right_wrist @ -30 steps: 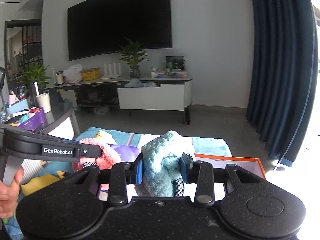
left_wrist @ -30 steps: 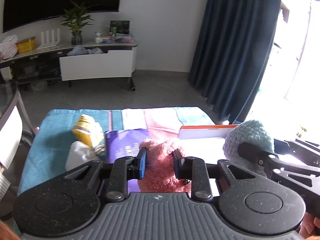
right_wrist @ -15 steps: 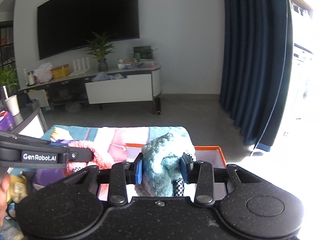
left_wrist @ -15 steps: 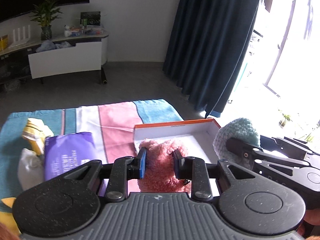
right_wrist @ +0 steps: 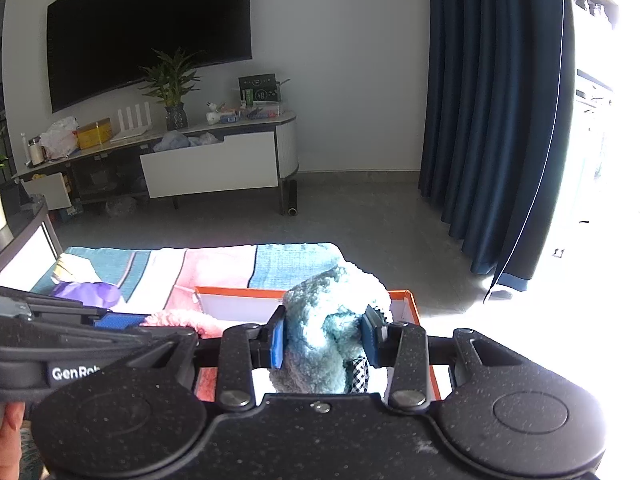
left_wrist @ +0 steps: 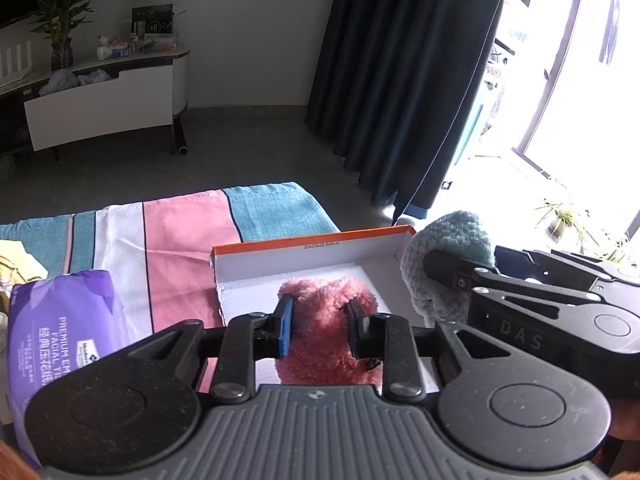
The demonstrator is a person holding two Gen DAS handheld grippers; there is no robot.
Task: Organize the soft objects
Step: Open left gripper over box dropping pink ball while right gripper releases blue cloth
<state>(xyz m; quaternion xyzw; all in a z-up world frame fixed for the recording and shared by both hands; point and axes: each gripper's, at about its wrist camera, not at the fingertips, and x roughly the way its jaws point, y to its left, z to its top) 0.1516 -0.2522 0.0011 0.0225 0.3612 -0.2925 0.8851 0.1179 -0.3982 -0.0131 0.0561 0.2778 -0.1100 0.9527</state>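
My left gripper (left_wrist: 320, 330) is shut on a pink fluffy soft toy (left_wrist: 326, 340) and holds it over the white inside of an orange-rimmed box (left_wrist: 312, 240). My right gripper (right_wrist: 326, 338) is shut on a light blue fluffy soft toy (right_wrist: 320, 344), held over the right part of the same box (right_wrist: 412, 308). The blue toy (left_wrist: 448, 252) and right gripper also show at the right of the left wrist view. The pink toy (right_wrist: 180, 320) and left gripper show at the left of the right wrist view.
The box lies on a striped teal, pink and white cloth (left_wrist: 184, 232). A purple facial tissue pack (left_wrist: 60, 340) and a yellow soft item (left_wrist: 16, 268) lie left of the box. A TV stand (right_wrist: 212, 164) and dark curtain (right_wrist: 492, 120) stand beyond.
Both grippers have carried their toys to the right, from over the tissue pack and cloth to over the box. Both stay shut.
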